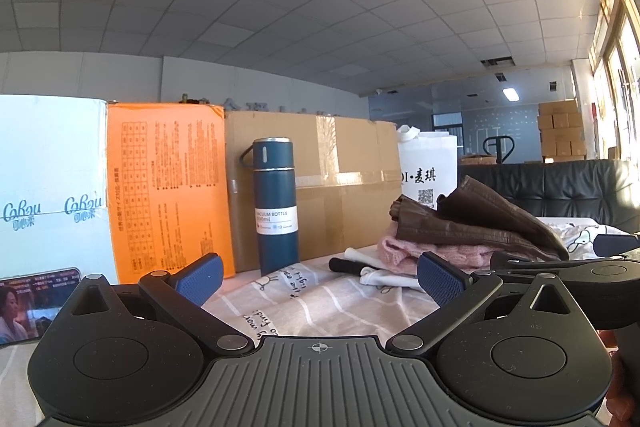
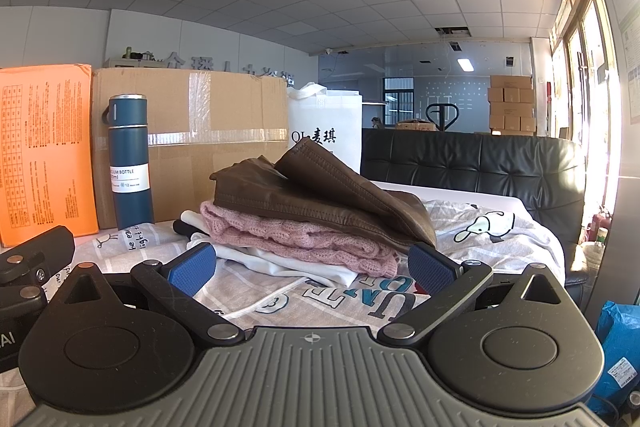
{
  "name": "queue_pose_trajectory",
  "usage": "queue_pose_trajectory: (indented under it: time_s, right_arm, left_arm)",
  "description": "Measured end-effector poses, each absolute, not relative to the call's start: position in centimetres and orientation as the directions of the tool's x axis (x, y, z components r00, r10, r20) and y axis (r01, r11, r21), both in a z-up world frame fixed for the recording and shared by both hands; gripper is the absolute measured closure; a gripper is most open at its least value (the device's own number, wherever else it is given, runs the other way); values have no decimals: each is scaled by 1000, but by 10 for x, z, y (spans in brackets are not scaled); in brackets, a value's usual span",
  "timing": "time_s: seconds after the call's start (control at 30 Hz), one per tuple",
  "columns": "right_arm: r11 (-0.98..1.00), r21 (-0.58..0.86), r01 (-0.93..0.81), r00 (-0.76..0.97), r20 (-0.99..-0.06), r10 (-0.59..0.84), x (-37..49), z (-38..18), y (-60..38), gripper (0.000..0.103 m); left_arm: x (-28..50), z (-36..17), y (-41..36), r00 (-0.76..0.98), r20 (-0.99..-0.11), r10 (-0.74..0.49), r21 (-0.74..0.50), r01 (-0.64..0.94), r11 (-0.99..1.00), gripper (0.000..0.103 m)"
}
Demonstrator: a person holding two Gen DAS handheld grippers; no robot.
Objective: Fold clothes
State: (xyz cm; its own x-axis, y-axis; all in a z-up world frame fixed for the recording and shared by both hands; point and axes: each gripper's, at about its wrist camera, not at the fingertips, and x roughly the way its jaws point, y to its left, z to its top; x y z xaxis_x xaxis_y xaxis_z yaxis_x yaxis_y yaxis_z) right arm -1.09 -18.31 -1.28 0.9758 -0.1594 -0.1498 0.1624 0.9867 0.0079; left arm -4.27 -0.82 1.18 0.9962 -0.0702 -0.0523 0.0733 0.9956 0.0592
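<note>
Both the left gripper [image 1: 320, 277] and the right gripper [image 2: 314, 263] are spread wide and hold nothing. Ahead on the printed sheet [image 2: 500, 227] lies a stack: a smooth brown leather jacket [image 2: 320, 195] over a pink cable-knit sweater [image 2: 304, 239] and white cloth [image 2: 288, 263]. A blue metal bottle [image 2: 130, 159] stands upright near it.

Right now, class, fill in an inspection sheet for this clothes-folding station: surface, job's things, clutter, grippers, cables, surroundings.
Surface: printed bedsheet covers the table.
Job's things: brown leather garment on top of pink knit sweater, over white clothing.
Clutter: blue vacuum bottle upright, cardboard box, orange box, white tote bag, phone.
Grippers: left gripper open, empty; right gripper open, empty.
Cables: nothing seen.
Surroundings: black sofa, stacked cartons.
</note>
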Motion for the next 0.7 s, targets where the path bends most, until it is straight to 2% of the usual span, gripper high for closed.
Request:
queue_pose_trajectory:
  time_s: [0.7]
  right_arm:
    - [987,8,162,976,-150,-159,-11,-13,-183,0]
  left_arm:
    - [-41,11,-8,996,-61,-71,57,74,996,0]
